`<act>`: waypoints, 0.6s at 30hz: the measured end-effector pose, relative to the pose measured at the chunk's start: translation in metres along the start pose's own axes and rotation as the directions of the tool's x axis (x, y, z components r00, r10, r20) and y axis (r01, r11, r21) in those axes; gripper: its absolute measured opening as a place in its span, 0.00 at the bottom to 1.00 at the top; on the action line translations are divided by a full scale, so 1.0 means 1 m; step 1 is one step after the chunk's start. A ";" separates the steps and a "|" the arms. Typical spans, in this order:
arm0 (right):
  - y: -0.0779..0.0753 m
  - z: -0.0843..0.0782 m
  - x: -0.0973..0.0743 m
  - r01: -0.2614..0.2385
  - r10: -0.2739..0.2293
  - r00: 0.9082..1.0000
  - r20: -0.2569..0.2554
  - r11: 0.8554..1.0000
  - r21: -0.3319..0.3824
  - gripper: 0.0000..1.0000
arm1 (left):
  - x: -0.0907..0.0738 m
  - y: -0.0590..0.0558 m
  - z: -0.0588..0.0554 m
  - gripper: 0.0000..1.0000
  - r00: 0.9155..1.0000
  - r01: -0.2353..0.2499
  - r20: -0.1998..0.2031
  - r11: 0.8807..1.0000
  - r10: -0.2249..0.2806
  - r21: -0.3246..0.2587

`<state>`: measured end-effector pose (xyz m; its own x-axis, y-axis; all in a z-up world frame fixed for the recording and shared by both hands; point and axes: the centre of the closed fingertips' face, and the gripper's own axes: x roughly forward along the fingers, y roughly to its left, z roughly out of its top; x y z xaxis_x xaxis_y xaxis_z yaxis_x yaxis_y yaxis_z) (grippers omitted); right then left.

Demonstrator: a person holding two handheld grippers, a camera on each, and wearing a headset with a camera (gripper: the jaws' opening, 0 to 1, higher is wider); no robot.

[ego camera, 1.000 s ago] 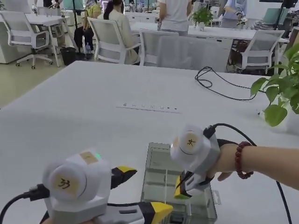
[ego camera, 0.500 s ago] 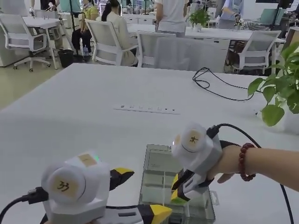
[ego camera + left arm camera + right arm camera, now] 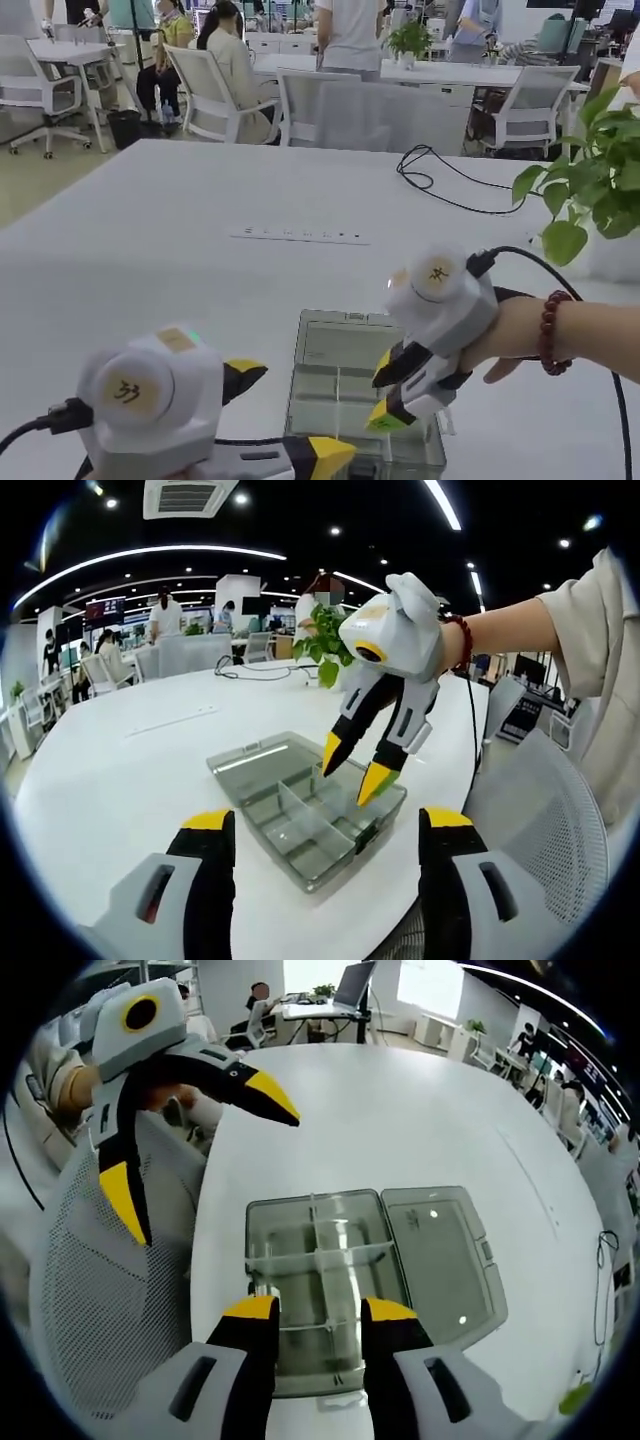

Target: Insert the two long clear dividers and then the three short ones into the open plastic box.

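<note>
Box (image 3: pixel 320 395) of clear greyish plastic, open near the front edge of white table (image 3: pixel 150 260), lid (image 3: pixel 340 340) laid flat on the far side of the tray in the head view. Inside the tray, clear dividers (image 3: pixel 320 1250) standing upright: in the right gripper view, one long wall down the middle and a second wall crossing it at right angles, splitting the tray into compartments; exact count of pieces hard to tell through the see-through plastic. Faint pale edges and glints along the tops, otherwise almost the same tone as the tray floor. Right gripper (image 3: pixel 383 400) tilted steeply down over the near right part of the tray, yellow tips spread a little apart with nothing caught between them; cannot tell whether either tip touches the plastic. In the left gripper view, same tips poised above the tray's right end, just over the crossing walls. Hand (image 3: pixel 505 335) wrapped round the gripper's back, wrist bent inward, dark red bead bracelet (image 3: pixel 547 333) on the wrist, black cable trailing behind. Left gripper (image 3: pixel 295 412) low at the front left, just beside the box and apart from it, pointed across toward the tray, jaws spread wide and empty.
</note>
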<state>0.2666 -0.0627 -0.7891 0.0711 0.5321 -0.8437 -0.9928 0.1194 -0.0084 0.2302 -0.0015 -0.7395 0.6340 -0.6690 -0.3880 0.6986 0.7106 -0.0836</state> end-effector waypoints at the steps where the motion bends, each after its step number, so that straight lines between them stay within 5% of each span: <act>1: 0.000 -0.002 -0.002 0.002 -0.002 1.000 0.002 1.000 0.001 0.36 | 0.000 0.000 0.000 0.77 1.000 0.000 -0.004 1.000 0.000 0.001; 18: 0.000 -0.059 -0.037 0.039 -0.038 0.998 -0.043 0.999 0.038 0.43 | 0.003 -0.003 -0.002 0.81 1.000 0.005 -0.026 1.000 -0.005 -0.007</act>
<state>0.2584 -0.1322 -0.7892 0.1042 0.4910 -0.8649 -0.9849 0.1721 -0.0209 0.2293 -0.0054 -0.7419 0.6219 -0.6666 -0.4109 0.6994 0.7089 -0.0915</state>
